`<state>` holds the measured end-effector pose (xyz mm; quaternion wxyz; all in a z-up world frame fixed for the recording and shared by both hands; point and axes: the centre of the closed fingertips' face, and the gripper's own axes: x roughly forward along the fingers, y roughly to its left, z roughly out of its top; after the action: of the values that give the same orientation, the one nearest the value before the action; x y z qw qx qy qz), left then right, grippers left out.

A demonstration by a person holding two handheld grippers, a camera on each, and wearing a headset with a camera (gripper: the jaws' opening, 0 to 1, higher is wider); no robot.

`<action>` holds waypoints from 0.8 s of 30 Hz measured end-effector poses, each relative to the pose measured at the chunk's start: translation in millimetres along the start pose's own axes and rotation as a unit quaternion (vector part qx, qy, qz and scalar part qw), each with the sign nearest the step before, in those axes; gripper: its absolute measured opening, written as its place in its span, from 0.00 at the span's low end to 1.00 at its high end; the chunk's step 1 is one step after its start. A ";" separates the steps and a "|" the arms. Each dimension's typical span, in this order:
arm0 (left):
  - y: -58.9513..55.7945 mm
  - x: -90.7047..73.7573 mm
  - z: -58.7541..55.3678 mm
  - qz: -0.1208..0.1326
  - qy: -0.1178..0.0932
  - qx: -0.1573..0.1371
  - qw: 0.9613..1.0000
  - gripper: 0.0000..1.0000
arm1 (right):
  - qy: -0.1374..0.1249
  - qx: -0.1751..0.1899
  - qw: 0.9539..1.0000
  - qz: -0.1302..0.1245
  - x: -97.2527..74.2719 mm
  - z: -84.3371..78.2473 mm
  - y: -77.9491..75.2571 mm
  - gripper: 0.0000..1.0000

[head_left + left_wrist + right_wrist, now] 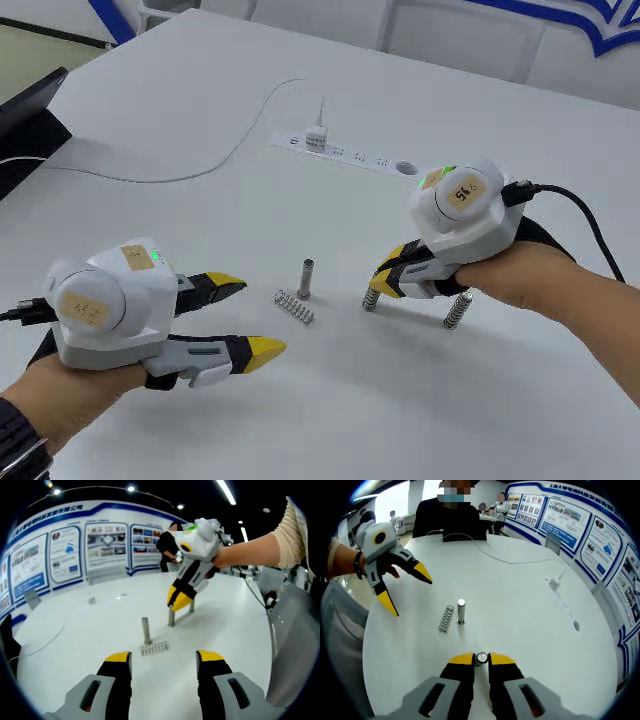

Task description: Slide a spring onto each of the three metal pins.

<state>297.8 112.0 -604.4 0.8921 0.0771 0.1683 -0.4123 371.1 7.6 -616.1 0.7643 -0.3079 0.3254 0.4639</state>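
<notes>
Our left gripper (262,318) sits nearest in the head view, low on the left over the white table (400,410), its yellow-tipped jaws spread wide with nothing between them; in its own view (164,656) they frame open tabletop. Just ahead of those tips the loose spring (294,307) lies flat on its side, and right behind it the bare pin (306,278) stands upright, the two near each other but, as far as we can tell, not touching. We see the same pair from the left gripper view, loose spring (154,648) in front of bare pin (146,630), and from the right gripper view, loose spring (446,618) just beside bare pin (461,611). To the right, our right gripper (378,287) tilts down onto the sprung pin (371,299), and its own view (481,659) shows the jaws drawn close around the round top of that sprung pin (481,657); whether they press the coil or the metal we cannot tell. Beyond our right hand (520,275) the third pin (457,310) stands with a spring around it, leaning a little. Further back on the table lies a power strip (340,152) with a plug in it.
</notes>
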 end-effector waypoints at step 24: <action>-1.9 1.0 -1.1 -0.002 0.007 0.005 1.000 0.53 | -0.040 -0.004 0.999 -0.019 -17.1 23.7 2.2 0.18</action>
<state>296.7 110.4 -605.8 0.8898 0.0843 0.1730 -0.4139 368.0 18.1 -588.9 0.7843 -0.2981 0.2865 0.4625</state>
